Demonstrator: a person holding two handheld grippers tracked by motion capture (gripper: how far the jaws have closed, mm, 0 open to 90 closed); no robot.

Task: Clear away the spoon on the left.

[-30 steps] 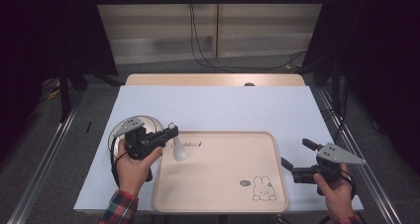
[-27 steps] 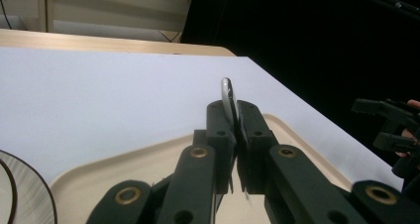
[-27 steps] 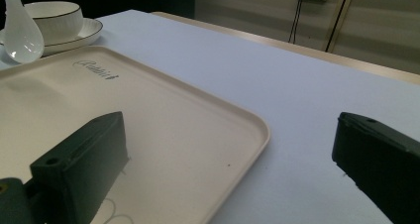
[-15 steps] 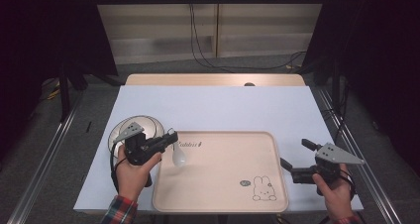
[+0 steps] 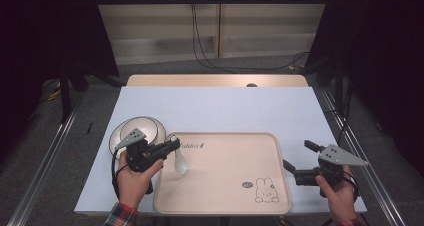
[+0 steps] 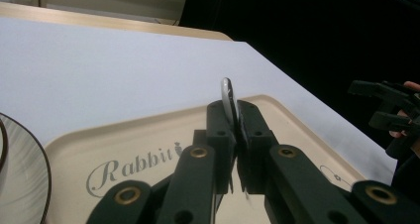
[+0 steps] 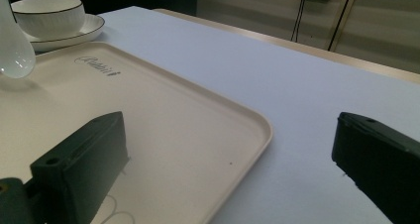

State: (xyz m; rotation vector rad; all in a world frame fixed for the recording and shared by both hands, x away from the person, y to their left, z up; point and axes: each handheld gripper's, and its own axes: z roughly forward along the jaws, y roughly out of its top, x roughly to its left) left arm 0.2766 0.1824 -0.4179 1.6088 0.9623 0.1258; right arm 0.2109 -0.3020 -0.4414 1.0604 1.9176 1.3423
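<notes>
Spoon looks glazed ceramic: light, stiff, slippery, breakable; left gripper pinches its handle tip, right gripper gapes empty.

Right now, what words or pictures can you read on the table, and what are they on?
"Rabbit" in curly letters, on the tray, near its rim by the bowl; in the left gripper view the end of the word is hidden behind the tool.
A drawn rabbit, no words, on the tray's near corner.
A small round dark mark beside the rabbit: too small to read.
</notes>
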